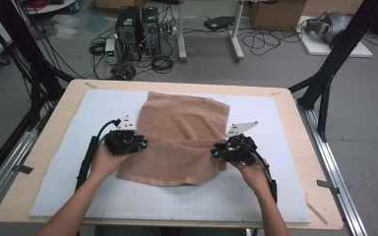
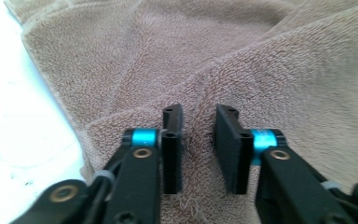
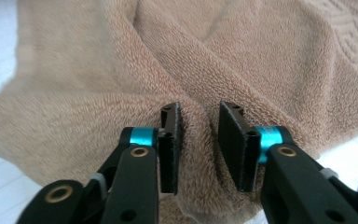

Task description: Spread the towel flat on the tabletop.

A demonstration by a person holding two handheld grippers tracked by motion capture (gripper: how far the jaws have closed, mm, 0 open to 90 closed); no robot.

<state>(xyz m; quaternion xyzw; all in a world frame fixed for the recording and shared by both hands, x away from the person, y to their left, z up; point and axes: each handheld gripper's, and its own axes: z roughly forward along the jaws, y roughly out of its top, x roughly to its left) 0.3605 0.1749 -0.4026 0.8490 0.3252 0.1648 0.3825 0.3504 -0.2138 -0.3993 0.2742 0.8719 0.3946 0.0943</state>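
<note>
A tan terry towel (image 1: 182, 125) lies rumpled on the white foam mat (image 1: 275, 123), its near part bunched between the two hands. My left gripper (image 1: 143, 144) sits at the towel's left edge and my right gripper (image 1: 215, 150) at its right edge. In the left gripper view the jaws (image 2: 199, 119) stand a little apart, with a raised ridge of towel (image 2: 261, 60) running between them, the pads not pressing it. The right gripper view shows the same: jaws (image 3: 200, 116) slightly apart astride a fold of towel (image 3: 98, 70).
The mat covers a wooden table (image 1: 49, 142) with bare margins at left and right. Black frame struts (image 1: 332, 64) rise at both far corners. Computer towers (image 1: 138, 29) and cables lie on the floor beyond the table.
</note>
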